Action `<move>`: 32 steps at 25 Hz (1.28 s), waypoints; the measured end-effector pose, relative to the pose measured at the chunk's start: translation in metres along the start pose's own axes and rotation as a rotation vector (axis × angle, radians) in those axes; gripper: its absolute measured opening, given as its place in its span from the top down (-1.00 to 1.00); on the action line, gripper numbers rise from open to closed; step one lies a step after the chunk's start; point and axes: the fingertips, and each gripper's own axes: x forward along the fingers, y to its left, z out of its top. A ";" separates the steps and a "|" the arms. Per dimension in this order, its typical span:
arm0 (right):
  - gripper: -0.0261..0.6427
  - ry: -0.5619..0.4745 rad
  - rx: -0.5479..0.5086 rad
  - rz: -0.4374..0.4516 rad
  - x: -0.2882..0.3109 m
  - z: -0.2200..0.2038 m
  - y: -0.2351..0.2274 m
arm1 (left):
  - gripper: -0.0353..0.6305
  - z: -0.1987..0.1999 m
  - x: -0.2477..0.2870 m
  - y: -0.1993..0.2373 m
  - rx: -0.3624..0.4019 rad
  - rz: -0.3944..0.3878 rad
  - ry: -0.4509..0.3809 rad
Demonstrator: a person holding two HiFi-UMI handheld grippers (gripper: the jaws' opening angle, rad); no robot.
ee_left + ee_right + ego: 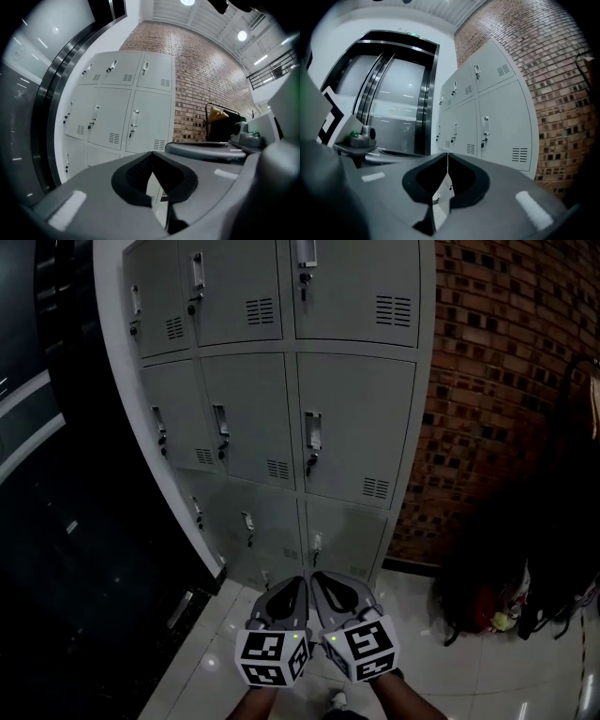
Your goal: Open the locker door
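Observation:
A grey locker bank (281, 381) stands ahead, with every door closed. Each door carries a small upright handle with a lock, such as the one (312, 439) on the middle-row right door (366, 427). My left gripper (300, 583) and right gripper (320, 577) hang side by side low in the head view, in front of the bottom-row doors and apart from them. Both are shut and hold nothing. In the left gripper view the left gripper's tips (151, 153) meet, with the lockers (126, 108) beyond. In the right gripper view the right gripper's tips (447, 154) meet too, with the lockers (497, 122) to the right.
A brick wall (506, 381) runs to the right of the lockers. Dark bags and clothing (525, 568) hang at a rack by that wall. A glossy black lift front (56, 521) stands at the left. White floor tiles (450, 681) lie underfoot.

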 end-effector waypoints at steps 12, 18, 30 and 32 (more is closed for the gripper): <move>0.92 -0.057 -0.007 0.043 0.070 0.030 -0.083 | 0.88 0.022 0.087 0.021 0.025 0.049 -0.014; 0.87 -0.069 -0.008 0.059 0.106 0.039 -0.103 | 0.88 0.037 0.115 0.035 0.028 0.044 -0.039; 0.73 -0.061 -0.020 0.016 0.199 0.052 -0.144 | 0.88 0.069 0.185 0.093 0.020 0.005 -0.075; 0.68 -0.066 -0.027 0.007 0.213 0.057 -0.149 | 0.88 0.073 0.194 0.103 0.021 -0.001 -0.076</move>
